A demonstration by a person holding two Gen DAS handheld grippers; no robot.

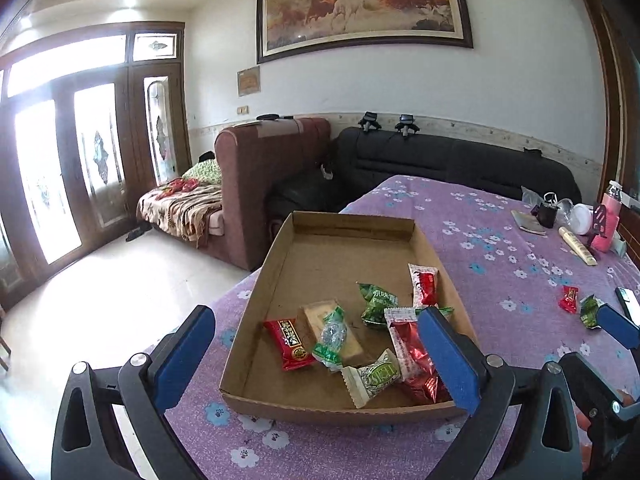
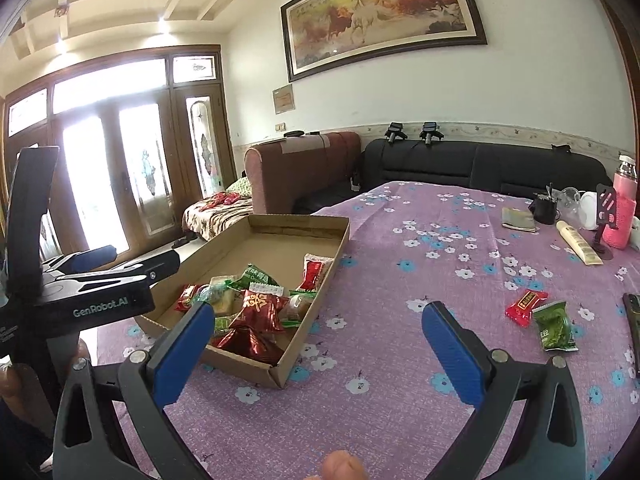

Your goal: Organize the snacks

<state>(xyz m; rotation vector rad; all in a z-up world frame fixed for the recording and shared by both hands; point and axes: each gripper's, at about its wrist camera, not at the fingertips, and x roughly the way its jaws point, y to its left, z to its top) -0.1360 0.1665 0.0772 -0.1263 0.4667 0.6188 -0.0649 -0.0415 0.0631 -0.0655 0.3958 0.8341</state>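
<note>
— Where are the snacks?
— Most lie in the cardboard tray (image 1: 280, 264); a red packet (image 2: 525, 307) and green packet (image 2: 554, 327) lie on the tabletop (image 2: 400, 240).
— The fingers?
— Left gripper (image 1: 316, 354) and right gripper (image 2: 318, 354) both spread wide, empty.

Framed horse painting (image 2: 384, 14), black sofa (image 2: 480, 164), pink bottle (image 2: 622, 208), cream tube (image 2: 580, 244), floral purple tablecloth (image 2: 400, 264)

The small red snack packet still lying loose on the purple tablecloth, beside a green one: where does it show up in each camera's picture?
Left wrist view: the red packet lies far right, just left of the green packet.
Right wrist view: it lies right of centre, up and left of the green packet.
Shared landmark: the cardboard tray, to the left of both packets in each view.
</note>
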